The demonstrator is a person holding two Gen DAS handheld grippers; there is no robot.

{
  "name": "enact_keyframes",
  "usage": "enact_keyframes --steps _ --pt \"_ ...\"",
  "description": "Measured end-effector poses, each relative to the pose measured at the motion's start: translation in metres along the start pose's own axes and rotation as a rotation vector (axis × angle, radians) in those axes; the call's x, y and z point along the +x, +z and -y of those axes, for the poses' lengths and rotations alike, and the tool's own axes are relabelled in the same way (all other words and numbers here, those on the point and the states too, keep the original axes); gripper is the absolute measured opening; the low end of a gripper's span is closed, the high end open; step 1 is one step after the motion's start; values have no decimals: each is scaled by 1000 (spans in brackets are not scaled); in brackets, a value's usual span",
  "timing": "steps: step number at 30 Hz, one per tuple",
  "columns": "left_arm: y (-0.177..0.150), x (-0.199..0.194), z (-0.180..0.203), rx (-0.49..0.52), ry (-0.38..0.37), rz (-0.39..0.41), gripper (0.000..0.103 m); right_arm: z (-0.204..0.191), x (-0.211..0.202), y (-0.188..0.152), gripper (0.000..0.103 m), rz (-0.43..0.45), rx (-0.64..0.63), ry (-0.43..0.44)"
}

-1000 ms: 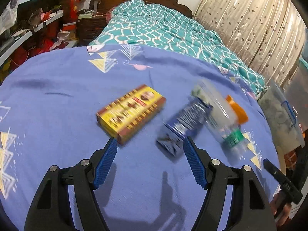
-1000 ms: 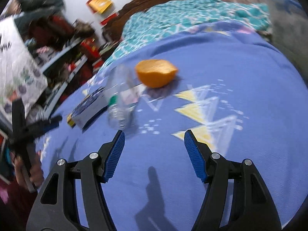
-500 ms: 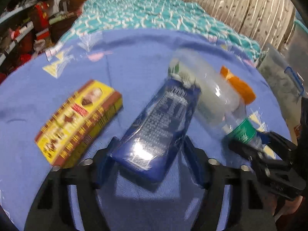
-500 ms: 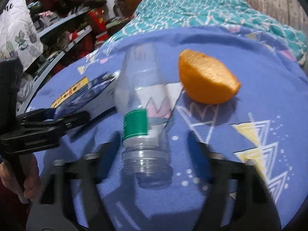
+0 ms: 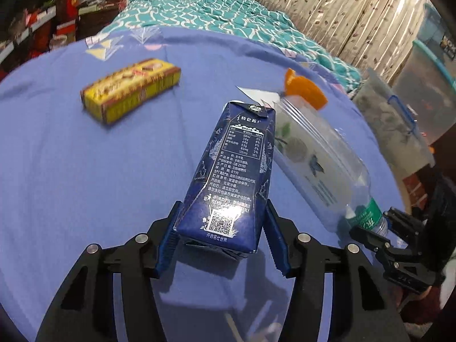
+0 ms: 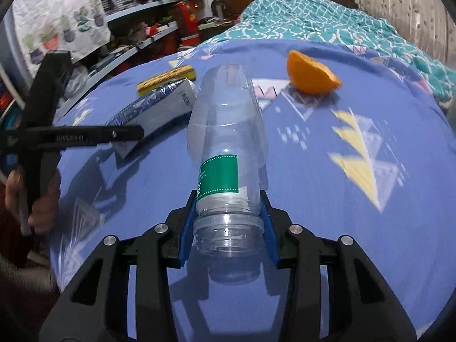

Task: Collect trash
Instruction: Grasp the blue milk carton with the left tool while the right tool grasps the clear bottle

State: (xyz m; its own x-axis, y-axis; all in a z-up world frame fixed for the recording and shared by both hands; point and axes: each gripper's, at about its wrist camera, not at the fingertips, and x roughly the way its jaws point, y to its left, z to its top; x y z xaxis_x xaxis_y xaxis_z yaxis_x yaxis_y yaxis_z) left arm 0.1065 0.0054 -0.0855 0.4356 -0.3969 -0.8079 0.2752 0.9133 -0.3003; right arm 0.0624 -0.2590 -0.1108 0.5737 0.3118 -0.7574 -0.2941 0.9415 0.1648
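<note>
My left gripper (image 5: pixel 221 236) is shut on the near end of a dark blue drink carton (image 5: pixel 233 171) lying on the blue bedspread (image 5: pixel 71 171). My right gripper (image 6: pixel 228 233) is shut on the neck of a clear plastic bottle (image 6: pixel 225 131) with a green label. The bottle also shows in the left wrist view (image 5: pixel 322 168), right of the carton, with the right gripper (image 5: pixel 379 233) at its neck. The carton (image 6: pixel 159 108) and left gripper (image 6: pixel 125 134) show at left in the right wrist view. An orange piece (image 6: pixel 310 74) lies beyond the bottle.
A yellow box (image 5: pixel 131 88) lies on the bedspread to the far left of the carton. A teal patterned quilt (image 5: pixel 213 14) covers the far bed. Shelves (image 6: pixel 136 28) of clutter stand at left. A clear plastic bin (image 5: pixel 427 85) and curtains are at right.
Both grippers moved forward from open and empty. The left closed on the blue carton and the right closed on the bottle's neck.
</note>
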Motion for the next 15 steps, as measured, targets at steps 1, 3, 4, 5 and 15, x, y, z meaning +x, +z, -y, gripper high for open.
enact_keyframes --steps 1,3,4,5,15 --pt "-5 -2 3 -10 -16 -5 52 4 -8 -9 43 -1 14 -12" --pt "-13 -4 11 -17 -47 -14 51 12 -18 -20 43 -11 44 -19" --pt "-15 -4 15 -12 -55 -18 51 16 -23 -27 43 -17 59 -19" --pt "-18 -3 21 1 -59 -23 50 19 -28 -33 44 -25 71 -21" --pt "-18 3 46 48 -8 -36 74 28 -52 -17 91 44 113 -29"
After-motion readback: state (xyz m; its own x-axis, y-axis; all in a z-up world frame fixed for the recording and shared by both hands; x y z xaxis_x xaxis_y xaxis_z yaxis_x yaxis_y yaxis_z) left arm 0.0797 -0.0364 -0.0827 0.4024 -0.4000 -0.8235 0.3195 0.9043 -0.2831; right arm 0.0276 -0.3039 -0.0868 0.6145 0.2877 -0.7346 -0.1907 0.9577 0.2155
